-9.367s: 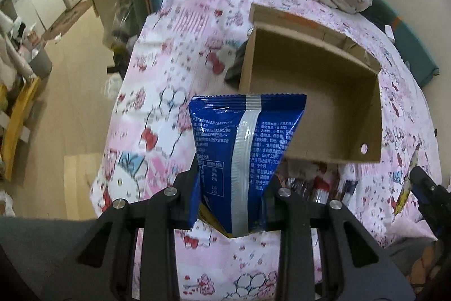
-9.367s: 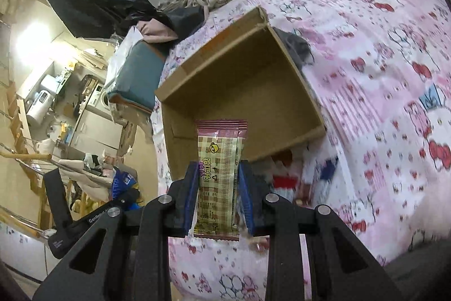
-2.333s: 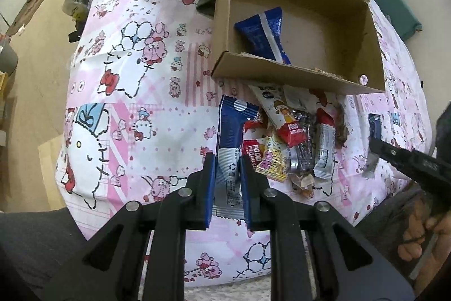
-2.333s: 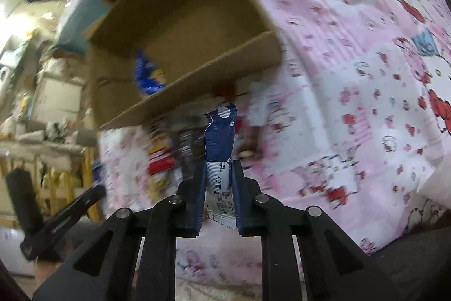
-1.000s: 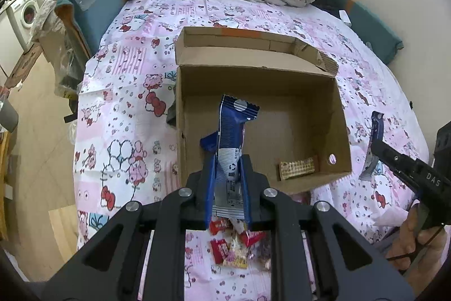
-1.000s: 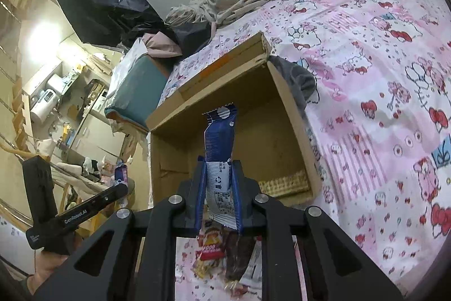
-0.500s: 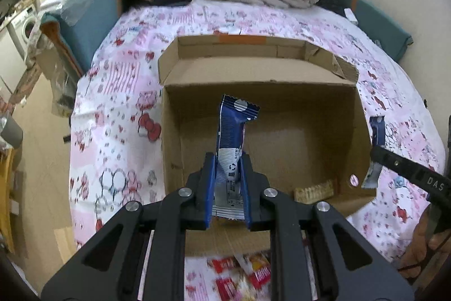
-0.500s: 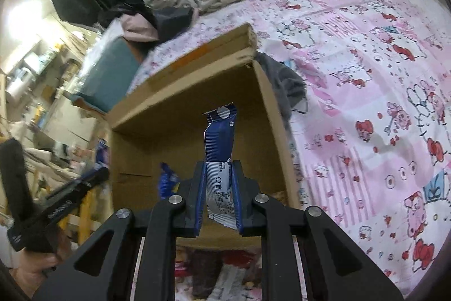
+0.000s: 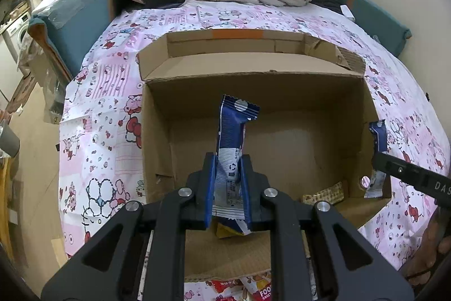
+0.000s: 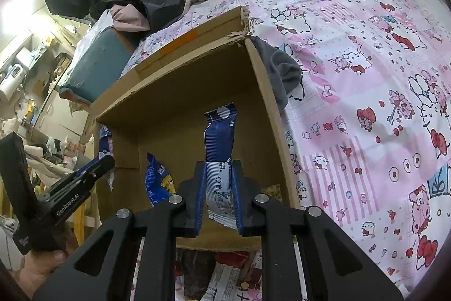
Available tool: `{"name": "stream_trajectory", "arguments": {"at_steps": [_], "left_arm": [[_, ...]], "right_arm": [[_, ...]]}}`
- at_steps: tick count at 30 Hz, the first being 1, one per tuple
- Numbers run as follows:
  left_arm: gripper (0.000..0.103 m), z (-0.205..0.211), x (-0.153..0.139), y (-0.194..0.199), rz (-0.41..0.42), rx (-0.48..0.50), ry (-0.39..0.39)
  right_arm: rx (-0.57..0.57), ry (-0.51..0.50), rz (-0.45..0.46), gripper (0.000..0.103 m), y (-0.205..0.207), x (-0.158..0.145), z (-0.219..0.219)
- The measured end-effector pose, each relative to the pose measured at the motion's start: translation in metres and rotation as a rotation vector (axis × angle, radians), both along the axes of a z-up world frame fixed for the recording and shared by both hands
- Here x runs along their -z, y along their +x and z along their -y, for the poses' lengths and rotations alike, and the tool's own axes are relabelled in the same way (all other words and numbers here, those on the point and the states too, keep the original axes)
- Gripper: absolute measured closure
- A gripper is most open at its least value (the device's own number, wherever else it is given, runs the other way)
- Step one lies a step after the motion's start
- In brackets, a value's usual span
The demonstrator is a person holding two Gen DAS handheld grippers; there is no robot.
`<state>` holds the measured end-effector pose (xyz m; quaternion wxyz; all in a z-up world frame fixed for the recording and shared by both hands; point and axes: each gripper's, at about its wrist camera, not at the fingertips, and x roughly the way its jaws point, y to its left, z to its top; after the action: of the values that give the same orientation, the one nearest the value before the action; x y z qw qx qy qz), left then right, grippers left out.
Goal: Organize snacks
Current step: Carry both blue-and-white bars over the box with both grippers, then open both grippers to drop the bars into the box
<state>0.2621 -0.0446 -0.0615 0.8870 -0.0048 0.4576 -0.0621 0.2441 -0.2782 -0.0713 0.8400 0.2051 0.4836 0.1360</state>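
**Both grippers loaded over the box — release risks noted**

Your left gripper (image 9: 227, 189) is clenched on a blue snack packet (image 9: 233, 137), gripped at its lower end so the packet stands upright above the open cardboard box (image 9: 157, 131). Your right gripper (image 10: 217, 192) is likewise clamped on a second blue packet (image 10: 220, 143), also held by its lower end, standing up over the same box. The box sits on the pink patterned bedspread (image 10: 366, 75). Inside it lie a larger blue bag (image 10: 156, 179) against the left wall and a small tan checked bar (image 9: 324, 193) in the near right corner. More loose snacks (image 9: 253, 289) remain on the bedspread just in front of the box's near wall.

Judgement: you appear to be at the drop stage for both packets, with the pile outside still to clear.

Risks from here:
- Both packets hang close to the near wall. Release too early and either one could fall on the rim or outside, back into the pile.
- The packets are tall and light and held only at the bottom; a tilted gripper on opening could flick one sideways against a wall.
- The two grippers are working in one box opening. Lower them together and they could knock each other, or catch a side wall and shove the box across the soft bedspread.
- The box rests on bedding, not a firm surface, so any push on the rim may tip it.
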Motion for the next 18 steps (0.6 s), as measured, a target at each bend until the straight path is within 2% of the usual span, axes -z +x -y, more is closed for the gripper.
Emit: {"name": "stream_trajectory", "arguments": {"at_steps": [13,18], "left_arm": [[0.088,-0.0024,0.0088,-0.0003,-0.026,-0.014,-0.012],[0.088,-0.0017,0.0093,-0.0008,-0.034,-0.020,-0.014]], "right_arm": [[-0.008,0.016,-0.003,0.084,0.0013,0.0011,-0.0033],[-0.004,0.034,0.005,0.081,0.0012,-0.0005,-0.0031]]}}
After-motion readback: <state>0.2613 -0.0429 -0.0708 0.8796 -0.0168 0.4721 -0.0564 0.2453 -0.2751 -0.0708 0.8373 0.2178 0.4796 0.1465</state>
